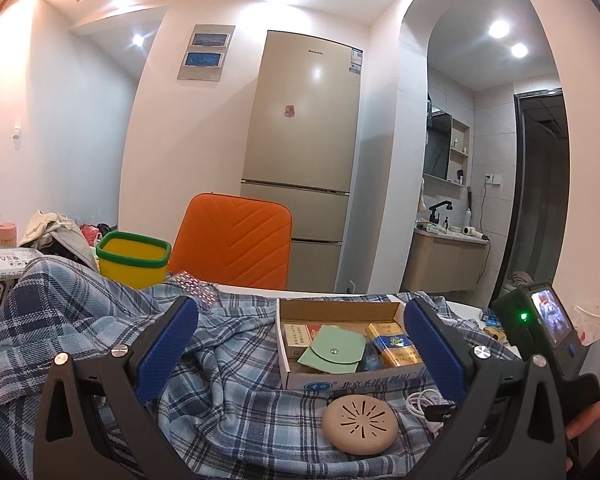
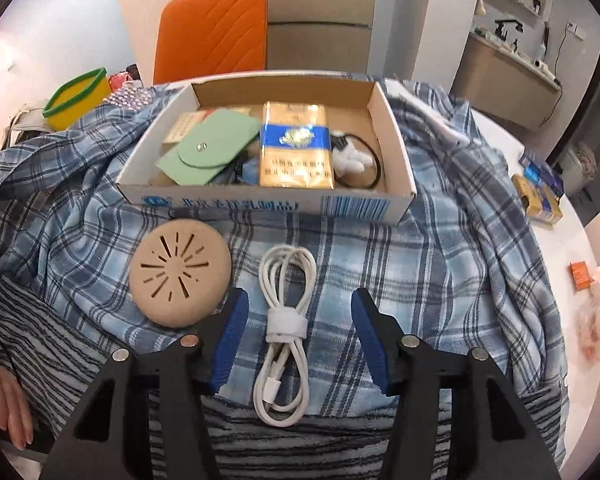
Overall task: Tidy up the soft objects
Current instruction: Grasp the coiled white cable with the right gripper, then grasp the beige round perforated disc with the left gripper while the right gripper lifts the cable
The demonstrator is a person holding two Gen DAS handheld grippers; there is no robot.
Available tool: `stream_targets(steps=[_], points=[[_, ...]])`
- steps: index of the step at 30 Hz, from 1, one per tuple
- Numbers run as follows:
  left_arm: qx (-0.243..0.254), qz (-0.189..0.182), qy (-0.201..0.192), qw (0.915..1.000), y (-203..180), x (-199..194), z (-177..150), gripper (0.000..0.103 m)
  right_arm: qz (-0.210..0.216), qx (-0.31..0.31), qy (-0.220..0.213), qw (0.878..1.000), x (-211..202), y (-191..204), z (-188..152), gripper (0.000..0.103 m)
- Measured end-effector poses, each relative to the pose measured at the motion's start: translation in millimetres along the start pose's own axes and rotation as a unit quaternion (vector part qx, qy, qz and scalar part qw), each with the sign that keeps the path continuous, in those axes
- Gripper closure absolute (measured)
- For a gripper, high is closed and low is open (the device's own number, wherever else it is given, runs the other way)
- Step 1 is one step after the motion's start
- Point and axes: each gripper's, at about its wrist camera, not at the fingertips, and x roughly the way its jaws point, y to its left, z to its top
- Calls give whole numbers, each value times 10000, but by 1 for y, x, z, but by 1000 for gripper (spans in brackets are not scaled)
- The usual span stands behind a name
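Note:
A blue plaid shirt (image 1: 228, 400) (image 2: 440, 260) is spread over the table. On it stands an open cardboard box (image 1: 340, 304) (image 2: 268, 204) holding a green pouch (image 2: 212, 144), a gold pack (image 2: 296, 148) and a black hair tie (image 2: 374, 160). In front of the box lie a beige round vented disc (image 2: 180, 278) (image 1: 360, 426) and a coiled white cable (image 2: 286, 320). My right gripper (image 2: 300, 294) points down over the cable, open; the cable lies between its blue pads, untouched. My left gripper (image 1: 300, 302) is open wide and level, framing the box, holding nothing.
A grey striped cloth (image 2: 40, 340) lies under the shirt's near edge, with a hand (image 2: 8, 396) on it. A yellow bin with a green rim (image 1: 134, 258) and an orange chair (image 1: 236, 236) stand behind. Small packs (image 2: 538, 196) and wrappers sit on the white table at right.

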Motion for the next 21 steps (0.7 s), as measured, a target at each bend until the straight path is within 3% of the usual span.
stream_targets(steps=[3, 6, 8, 12, 18, 21], points=[[-10, 6, 26, 10000, 0, 1, 0, 0, 92, -101, 76, 9999, 5, 2, -2, 59], [-2, 9, 68, 10000, 0, 3, 0, 0, 108, -255, 164, 9995, 9, 7, -3, 60], [4, 8, 61, 10000, 0, 3, 0, 0, 89, -274, 210, 9994, 11, 8, -3, 70], [41, 8, 49, 10000, -2, 3, -1, 0, 181, -154, 345, 9991, 20, 4, -3, 79], [49, 10, 91, 9999, -2, 4, -2, 0, 217, -85, 178, 9996, 20, 2, -6, 81], [53, 13, 153, 9999, -2, 7, -2, 0, 302, 189, -156, 9992, 5, -7, -7, 81]])
